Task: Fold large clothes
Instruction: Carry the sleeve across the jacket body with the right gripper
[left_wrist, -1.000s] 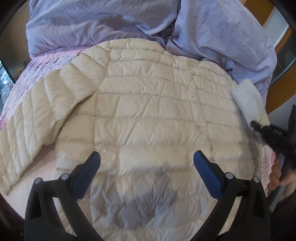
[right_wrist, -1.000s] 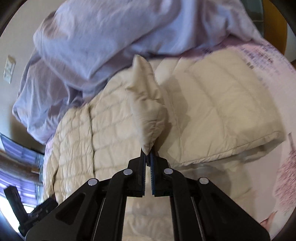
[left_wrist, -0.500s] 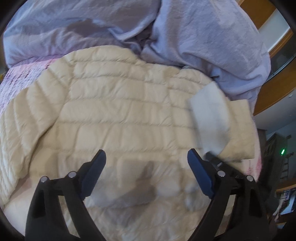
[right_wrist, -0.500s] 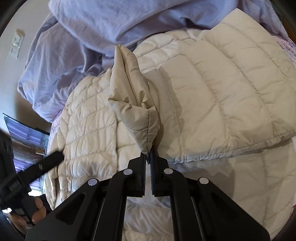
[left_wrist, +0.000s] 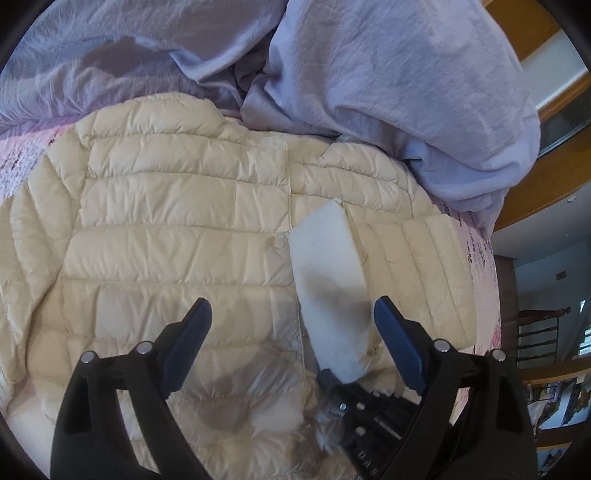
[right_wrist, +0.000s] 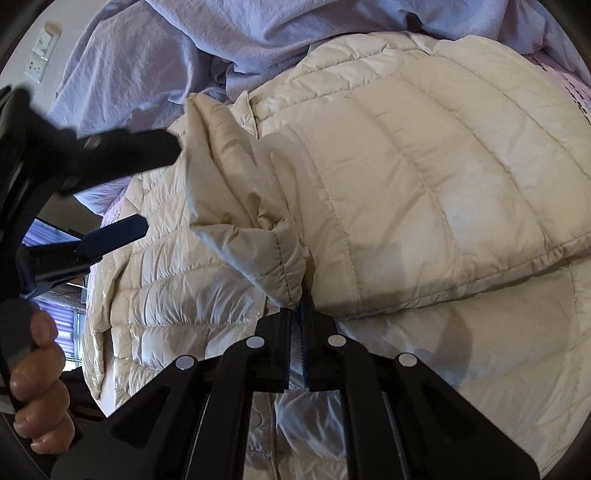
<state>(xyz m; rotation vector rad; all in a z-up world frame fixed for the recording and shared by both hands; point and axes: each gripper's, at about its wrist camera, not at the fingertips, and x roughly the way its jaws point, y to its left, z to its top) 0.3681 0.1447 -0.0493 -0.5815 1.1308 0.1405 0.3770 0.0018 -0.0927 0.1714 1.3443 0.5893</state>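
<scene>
On the bed lies the cream puffer jacket (left_wrist: 177, 236); the right gripper (right_wrist: 297, 314) pinches its sleeve cuff (right_wrist: 284, 258), the left gripper (left_wrist: 291, 325) gapes empty above. Lay the sleeve flat across the chest before releasing.

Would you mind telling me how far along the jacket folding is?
Early. The jacket lies spread on the bed. In hand: the right tool is shut on the right sleeve, lifted over the body. The left tool is open, holding nothing. Left: the other sleeve and the body fold.
</scene>
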